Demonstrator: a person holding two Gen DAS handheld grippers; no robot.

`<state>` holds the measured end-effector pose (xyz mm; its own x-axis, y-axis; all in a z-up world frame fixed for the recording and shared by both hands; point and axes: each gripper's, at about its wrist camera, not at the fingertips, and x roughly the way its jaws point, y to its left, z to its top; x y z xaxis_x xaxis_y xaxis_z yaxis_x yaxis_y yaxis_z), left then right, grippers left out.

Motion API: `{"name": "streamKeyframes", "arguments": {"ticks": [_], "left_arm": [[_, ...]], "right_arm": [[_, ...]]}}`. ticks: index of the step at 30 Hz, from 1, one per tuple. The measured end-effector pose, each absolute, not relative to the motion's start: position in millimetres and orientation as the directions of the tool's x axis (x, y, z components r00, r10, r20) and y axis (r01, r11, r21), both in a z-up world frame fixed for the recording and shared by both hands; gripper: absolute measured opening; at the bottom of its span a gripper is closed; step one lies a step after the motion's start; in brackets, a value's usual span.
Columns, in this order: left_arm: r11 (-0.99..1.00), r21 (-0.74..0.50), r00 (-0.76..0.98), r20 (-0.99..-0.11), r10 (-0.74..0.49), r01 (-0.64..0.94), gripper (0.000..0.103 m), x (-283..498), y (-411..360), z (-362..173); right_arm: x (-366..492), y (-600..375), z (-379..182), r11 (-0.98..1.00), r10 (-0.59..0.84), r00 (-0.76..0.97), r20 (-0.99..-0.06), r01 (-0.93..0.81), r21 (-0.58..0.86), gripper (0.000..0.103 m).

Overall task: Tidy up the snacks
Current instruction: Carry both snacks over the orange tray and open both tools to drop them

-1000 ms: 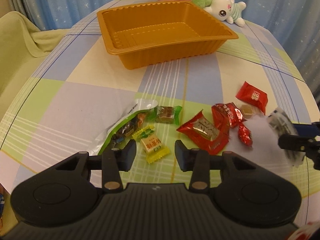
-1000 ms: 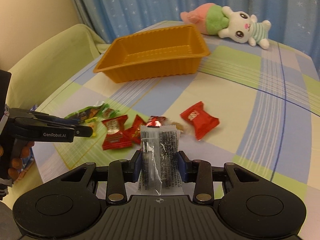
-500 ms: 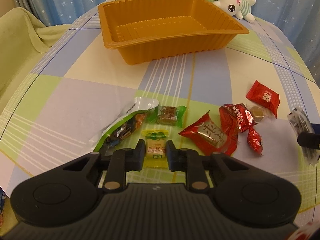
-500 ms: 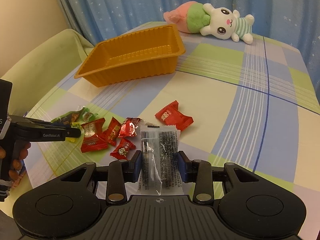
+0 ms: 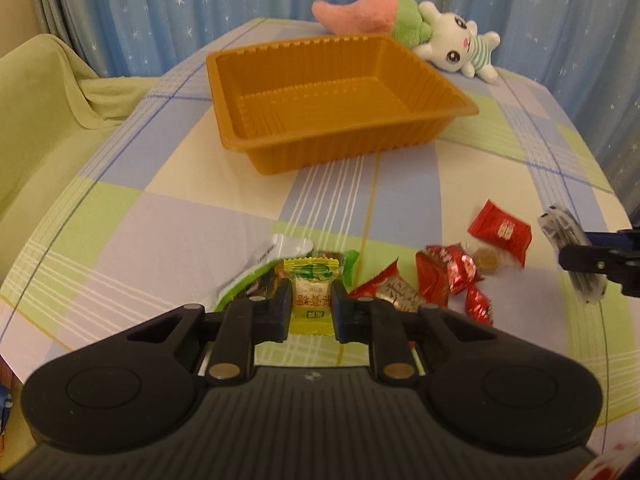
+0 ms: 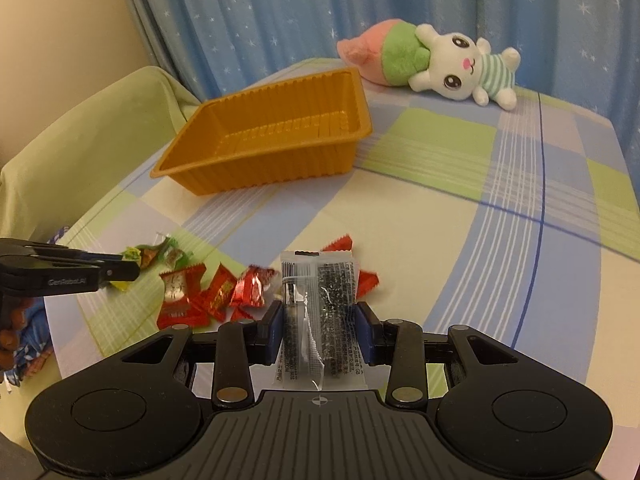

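Note:
My left gripper (image 5: 311, 305) is shut on a yellow-green wrapped candy (image 5: 311, 295), lifted a little off the table. My right gripper (image 6: 319, 325) is shut on a clear packet of black sesame snack (image 6: 319, 312), held upright. An empty orange tray (image 5: 332, 100) (image 6: 276, 132) stands at the back of the checked tablecloth. Several red wrapped candies (image 5: 448, 276) (image 6: 212, 292) lie in a loose heap between the two grippers. A green and white packet (image 5: 260, 268) lies under the left gripper. The left gripper (image 6: 134, 267) shows at the left edge of the right wrist view.
A plush rabbit in a pink carrot (image 5: 420, 36) (image 6: 432, 60) lies behind the tray. Blue star curtains (image 5: 200, 8) hang at the back. A green-draped seat (image 5: 48, 92) stands left of the table. A hand (image 6: 12, 332) holds the left gripper at the table's near edge.
My left gripper closed on the yellow-green candy and rose with it. My right gripper moved across the table with the sesame packet still in its jaws.

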<state>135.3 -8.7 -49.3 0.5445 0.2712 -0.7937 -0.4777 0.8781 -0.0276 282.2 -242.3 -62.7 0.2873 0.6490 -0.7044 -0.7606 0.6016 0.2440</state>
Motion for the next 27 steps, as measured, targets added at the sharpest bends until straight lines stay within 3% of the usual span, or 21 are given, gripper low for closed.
{"name": "streamKeyframes", "arguments": {"ticks": [16, 27], "left_arm": [[0.904, -0.038, 0.655, -0.702, 0.279, -0.425, 0.018, 220, 35, -7], [0.898, -0.054, 0.647, -0.712, 0.272, -0.436, 0.018, 269, 78, -17]], "right_arm": [[349, -157, -23, 0.543, 0.764, 0.313, -0.563, -0.784, 0.301, 0.038], [392, -80, -34, 0.528, 0.762, 0.302, -0.573, -0.803, 0.278, 0.038]]}}
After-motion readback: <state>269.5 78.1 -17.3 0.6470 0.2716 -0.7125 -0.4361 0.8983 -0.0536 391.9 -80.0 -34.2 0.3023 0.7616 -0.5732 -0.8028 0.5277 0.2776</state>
